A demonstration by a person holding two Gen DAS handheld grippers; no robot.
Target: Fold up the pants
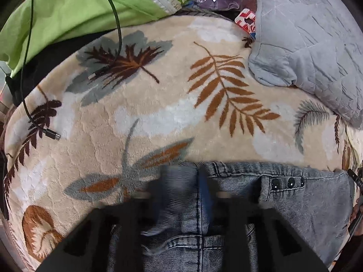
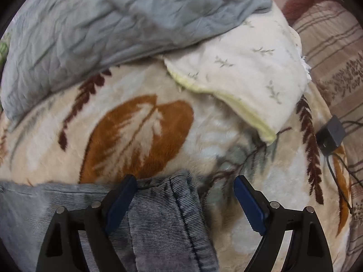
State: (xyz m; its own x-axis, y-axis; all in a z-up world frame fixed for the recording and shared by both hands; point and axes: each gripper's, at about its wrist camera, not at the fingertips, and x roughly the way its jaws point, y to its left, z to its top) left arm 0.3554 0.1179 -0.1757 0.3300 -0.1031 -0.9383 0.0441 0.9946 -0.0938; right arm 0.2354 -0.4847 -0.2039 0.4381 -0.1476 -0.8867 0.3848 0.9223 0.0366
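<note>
- Lying flat on a beige fleece blanket (image 1: pixel 158 104) printed with brown, rust and grey leaves, the grey-blue denim pants (image 1: pixel 283 199) have their waistband edge turned toward the far side of the bed, with three dark snap buttons (image 1: pixel 288 182) showing.
- The left gripper (image 1: pixel 199 195) comes down on the waistband near its left end; its dark fingers are blurred but drawn close together, pinching a raised ridge of denim between them.
- The right gripper (image 2: pixel 186 195) stands over the other end of the pants, in the right wrist view; its jaws are apart, the blue pad of one finger (image 2: pixel 122 197) resting against the denim while the other stands clear over the blanket, with a seamed fold of cloth between them.
- A quilted grey comforter (image 1: pixel 313 40) is heaped on the far right of the blanket, close behind the waistband.
- A cream pillow (image 2: pixel 245 68) with small sprig prints and a yellow edge lies partly under the comforter, beyond the right gripper.
- A lime-green cloth (image 1: pixel 68 11) is bunched at the far left.
- Two black cables (image 1: pixel 115 18) trail across the blanket on the left, one ending in a small plug (image 1: pixel 52 133), well apart from the pants.
- A small grey box (image 2: pixel 331 133) with a thin cord sits at the blanket's right edge, beside a striped brown cover (image 2: pixel 335 52).
</note>
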